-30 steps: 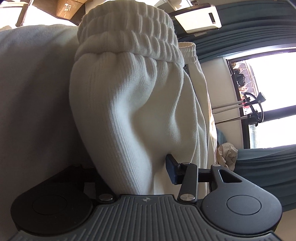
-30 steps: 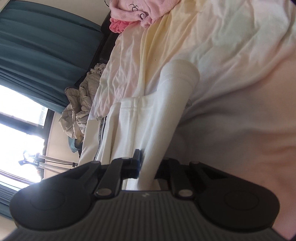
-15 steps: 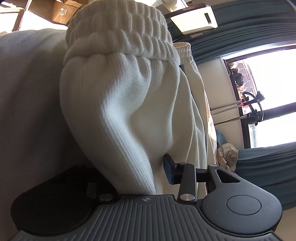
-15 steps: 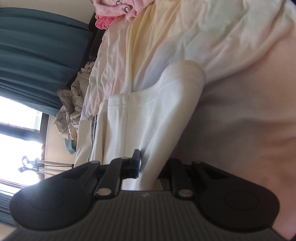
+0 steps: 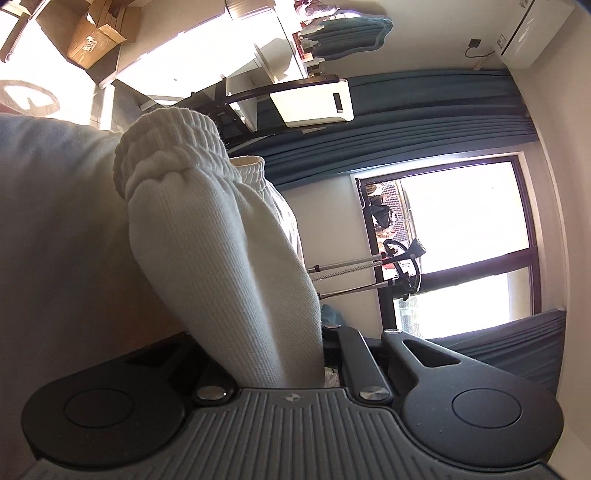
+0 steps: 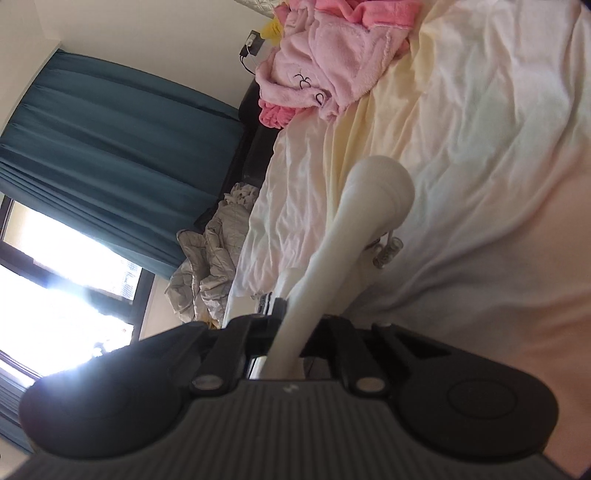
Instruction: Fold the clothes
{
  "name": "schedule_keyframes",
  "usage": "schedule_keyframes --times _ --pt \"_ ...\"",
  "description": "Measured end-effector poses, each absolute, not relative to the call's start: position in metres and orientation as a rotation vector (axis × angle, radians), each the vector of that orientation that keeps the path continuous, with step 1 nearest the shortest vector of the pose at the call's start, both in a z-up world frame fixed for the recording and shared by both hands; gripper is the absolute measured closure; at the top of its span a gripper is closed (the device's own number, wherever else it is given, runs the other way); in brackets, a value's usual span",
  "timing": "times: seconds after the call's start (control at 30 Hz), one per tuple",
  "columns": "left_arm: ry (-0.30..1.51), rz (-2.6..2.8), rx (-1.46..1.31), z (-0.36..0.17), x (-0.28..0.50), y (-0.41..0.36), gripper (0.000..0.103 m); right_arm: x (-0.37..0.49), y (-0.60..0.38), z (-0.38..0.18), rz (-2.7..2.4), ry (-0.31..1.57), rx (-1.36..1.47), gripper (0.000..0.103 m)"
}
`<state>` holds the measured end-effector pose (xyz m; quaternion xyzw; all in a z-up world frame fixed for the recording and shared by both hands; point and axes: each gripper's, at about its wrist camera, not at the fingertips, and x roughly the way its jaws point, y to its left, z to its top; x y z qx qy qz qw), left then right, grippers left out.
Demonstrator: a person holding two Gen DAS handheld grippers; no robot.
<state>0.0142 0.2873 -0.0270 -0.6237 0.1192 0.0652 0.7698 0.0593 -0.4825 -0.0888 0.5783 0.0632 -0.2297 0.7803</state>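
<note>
White ribbed knit trousers with a gathered elastic waistband fill the middle of the left wrist view. They hang lifted from my left gripper, whose jaws are closing tight on the cloth. Its left finger is hidden behind the fabric. In the right wrist view the same cream garment runs as a narrow bunched strip from my right gripper out over the bed. These jaws are also closing, with the pads pressing on the strip. Two drawstring tips dangle beside it.
A pale crumpled bed sheet lies under the garment, with a pink robe at its far end. Grey bedding sits by teal curtains. Beyond the left gripper are a bright window, a stand's rods and a cardboard box.
Both grippers have risen with the garment. The left jaws have closed onto the ribbed cloth. In the right view the wide flat panel has drawn up into a narrow strip.
</note>
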Motion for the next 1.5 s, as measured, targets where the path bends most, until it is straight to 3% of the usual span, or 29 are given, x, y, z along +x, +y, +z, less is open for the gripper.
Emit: schedule_keyframes --times 0.4,0.7,0.97,1.23,1.27,1.37,1.4,1.43,1.5 --pt "0.290 0.159 -1.213 -0.002 0.039 0.287 0.092 0.092 -0.480 -0.076 -0.523 0.196 1.132 0.098" --pt "0.327 0.154 -1.121 0.020 0.187 0.296 0.092 0.244 -0.477 -0.026 -0.454 0.188 0.952 0.098" --pt "0.475 0.221 -0.971 -0.021 0.323 0.298 0.091 0.406 -0.472 -0.068 -0.427 0.332 0.796 0.098" --pt "0.586 0.268 -0.822 -0.041 0.366 0.285 0.087 0.473 -0.468 -0.116 -0.382 0.483 0.602 0.097" --pt "0.594 0.256 -0.803 -0.038 0.365 0.282 0.080 0.473 -0.472 -0.119 -0.369 0.494 0.617 0.097" --pt "0.583 0.186 -0.789 -0.028 0.356 0.272 0.037 0.460 -0.482 -0.119 -0.316 0.488 0.670 0.091" --pt "0.560 0.147 -0.801 -0.023 0.347 0.268 0.028 0.453 -0.483 -0.115 -0.301 0.487 0.666 0.078" --pt "0.532 0.106 -0.816 -0.018 0.337 0.265 0.024 0.446 -0.484 -0.111 -0.287 0.486 0.660 0.065" --pt "0.471 0.065 -0.855 -0.014 0.311 0.258 0.018 0.426 -0.487 -0.102 -0.251 0.473 0.648 0.064"
